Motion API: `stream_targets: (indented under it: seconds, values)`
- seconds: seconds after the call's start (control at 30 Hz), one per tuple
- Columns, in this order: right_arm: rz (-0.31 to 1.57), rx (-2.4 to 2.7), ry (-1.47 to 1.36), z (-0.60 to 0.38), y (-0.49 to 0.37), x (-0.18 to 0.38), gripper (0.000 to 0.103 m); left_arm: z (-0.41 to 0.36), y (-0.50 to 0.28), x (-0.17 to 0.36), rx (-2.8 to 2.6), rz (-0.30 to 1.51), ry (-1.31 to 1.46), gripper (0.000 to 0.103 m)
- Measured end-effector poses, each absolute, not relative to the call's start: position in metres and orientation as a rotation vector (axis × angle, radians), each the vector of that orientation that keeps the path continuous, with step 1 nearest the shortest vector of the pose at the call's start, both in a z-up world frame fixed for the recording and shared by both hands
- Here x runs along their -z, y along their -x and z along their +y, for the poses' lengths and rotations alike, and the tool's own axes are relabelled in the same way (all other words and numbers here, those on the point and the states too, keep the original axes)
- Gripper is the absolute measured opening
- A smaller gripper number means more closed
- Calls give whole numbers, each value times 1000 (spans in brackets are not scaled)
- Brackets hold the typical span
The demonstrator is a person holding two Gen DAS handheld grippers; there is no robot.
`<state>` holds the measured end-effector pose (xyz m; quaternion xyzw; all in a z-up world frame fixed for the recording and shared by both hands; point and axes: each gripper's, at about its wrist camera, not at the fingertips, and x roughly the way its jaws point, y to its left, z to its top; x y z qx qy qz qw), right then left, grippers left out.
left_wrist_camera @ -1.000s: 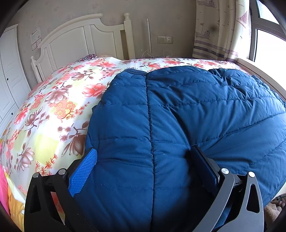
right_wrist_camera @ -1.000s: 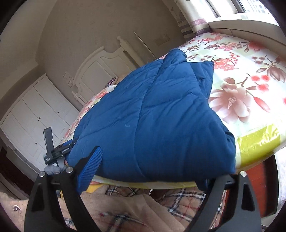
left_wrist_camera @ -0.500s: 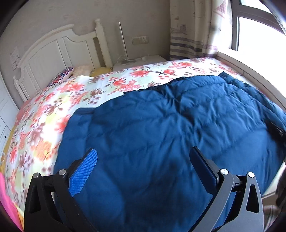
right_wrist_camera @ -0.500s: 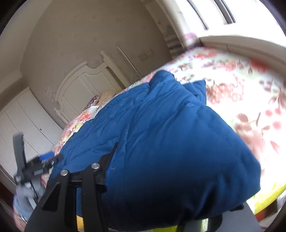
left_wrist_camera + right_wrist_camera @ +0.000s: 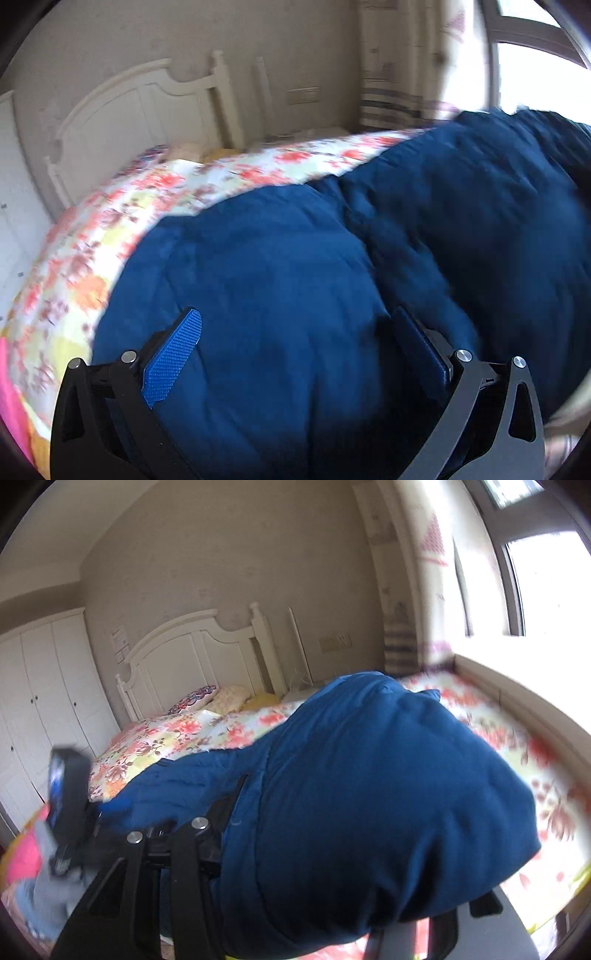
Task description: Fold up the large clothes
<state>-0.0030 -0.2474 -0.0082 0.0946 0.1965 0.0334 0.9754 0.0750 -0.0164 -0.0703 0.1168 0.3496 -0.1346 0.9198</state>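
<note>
L gripper (image 5: 295, 347): 2 jaws spread wide, puffy navy-blue quilted coat (image 5: 369, 258) bulging between them, not pinched. R gripper (image 5: 332, 878): jaw state can't tell, coat draped over it, above floral-print bedspread (image 5: 177, 746).

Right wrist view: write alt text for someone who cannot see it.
A bulky blue padded garment bunches over the right hand-held gripper, hiding its fingertips. It lies on a floral bedspread, with a white headboard, white wardrobe and bright window behind.
</note>
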Motion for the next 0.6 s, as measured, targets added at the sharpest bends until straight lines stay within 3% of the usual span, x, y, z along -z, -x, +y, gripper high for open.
stream_targets:
  seconds: [0.13, 0.33, 0.47, 0.53, 0.6]
  values:
    - [326, -118, 72, -167, -6, -22, 45, 11, -39, 73, 510, 712, -282, 97]
    - [247, -219, 548, -17, -4, -17, 44, 172, -39, 13, 325, 574, 58, 98]
    - [372, -338, 957, 89, -7, 58, 45, 277, -40, -8, 121, 511, 272, 98]
    - [375, -305, 1155, 124, -9, 109, 49, 294, -37, -9, 84, 513, 288, 98]
    - [378, -260, 1171, 134, -10, 118, 48, 294, -35, -3, 87, 537, 264, 98]
